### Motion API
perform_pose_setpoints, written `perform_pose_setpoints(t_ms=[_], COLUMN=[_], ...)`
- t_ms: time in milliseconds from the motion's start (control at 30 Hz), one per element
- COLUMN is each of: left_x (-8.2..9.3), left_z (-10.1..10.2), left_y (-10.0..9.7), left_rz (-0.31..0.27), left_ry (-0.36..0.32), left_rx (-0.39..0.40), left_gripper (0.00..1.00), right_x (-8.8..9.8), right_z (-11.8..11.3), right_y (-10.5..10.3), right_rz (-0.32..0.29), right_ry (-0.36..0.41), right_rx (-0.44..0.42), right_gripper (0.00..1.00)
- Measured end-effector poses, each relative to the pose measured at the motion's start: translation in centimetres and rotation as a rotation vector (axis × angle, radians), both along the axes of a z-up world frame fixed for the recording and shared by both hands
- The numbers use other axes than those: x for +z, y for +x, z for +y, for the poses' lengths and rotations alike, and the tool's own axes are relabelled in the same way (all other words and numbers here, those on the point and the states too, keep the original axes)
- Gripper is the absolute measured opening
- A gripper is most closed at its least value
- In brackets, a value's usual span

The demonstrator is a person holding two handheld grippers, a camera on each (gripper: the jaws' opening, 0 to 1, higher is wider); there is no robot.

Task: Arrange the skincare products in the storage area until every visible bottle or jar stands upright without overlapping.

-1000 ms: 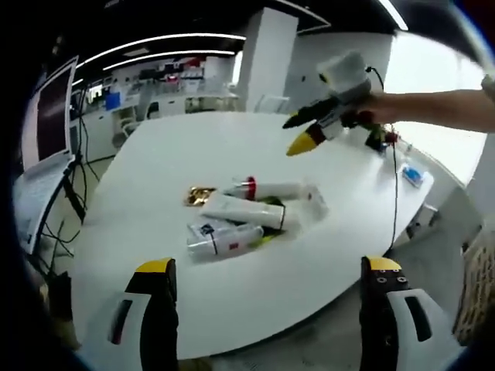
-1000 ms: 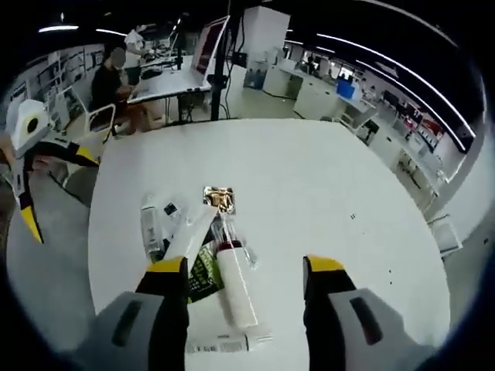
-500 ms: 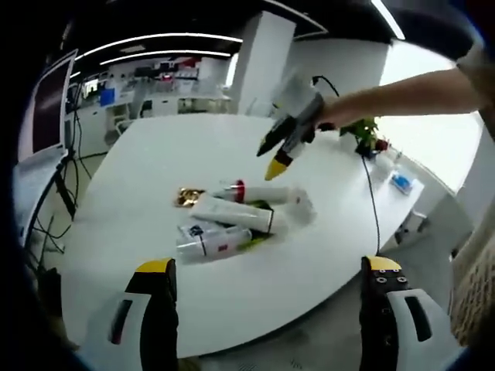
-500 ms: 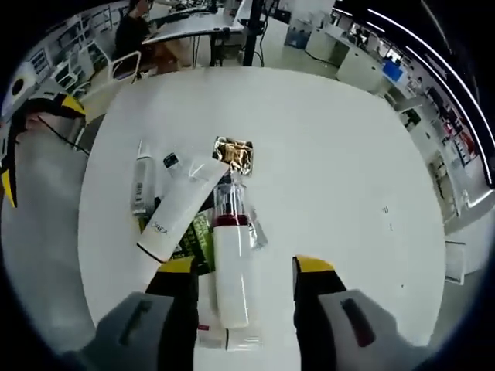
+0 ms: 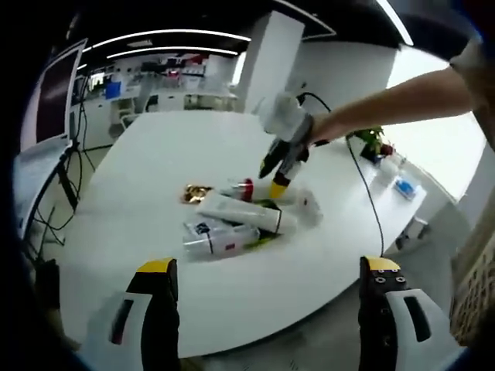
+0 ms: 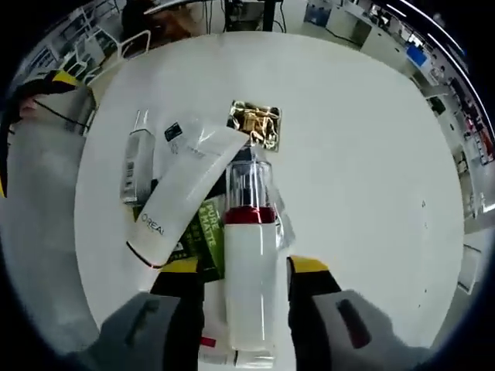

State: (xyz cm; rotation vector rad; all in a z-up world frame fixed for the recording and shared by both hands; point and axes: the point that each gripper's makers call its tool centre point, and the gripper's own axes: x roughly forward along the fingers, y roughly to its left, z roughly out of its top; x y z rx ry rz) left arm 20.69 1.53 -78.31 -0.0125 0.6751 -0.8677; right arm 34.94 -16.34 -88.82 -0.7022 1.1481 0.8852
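My left gripper (image 5: pixel 267 309) hangs open off the white table (image 5: pixel 155 154) edge. Right gripper (image 5: pixel 278 166) poised over the lying white tubes (image 5: pixel 240 212); gold packet (image 5: pixel 198 192) beside.

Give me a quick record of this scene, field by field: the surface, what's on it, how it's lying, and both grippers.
surface: white table
products: pump bottle, white tube, clear bottle, green packet, gold sachet
pose: all lying flat, piled and overlapping
right gripper: jaws open either side of the pump bottle
left gripper: open, back from the pile
upright items: none
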Motion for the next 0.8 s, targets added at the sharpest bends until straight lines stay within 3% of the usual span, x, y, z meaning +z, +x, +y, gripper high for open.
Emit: perform_pose_setpoints(t_ms=[367,533,667,800], left_x=[-0.2,-0.5,-0.7,-0.7], left_z=[0.0,-0.3,-0.7,-0.9], left_y=[0.7,0.9,1.1,1.2], left_rz=[0.003,0.007,0.013,0.013], left_ry=[0.018,0.025,0.028,0.032], left_rx=[0.015,0.008,-0.001,-0.01], left_gripper=[0.95,0.95,0.95,0.95], right_x=[-1.1,-1.2,-1.3,-1.4], right_z=[-0.3,-0.4,-0.4,-0.6], right_y=[0.1,0.1,-0.1,0.3], right_rz=[0.014,0.03,0.029,0.052], right_ry=[-0.015,-0.004,-0.029,-0.04], right_rx=[0.002,-0.018,0.045,0.013], right_gripper=[0.3,0.31,0.31,0.3])
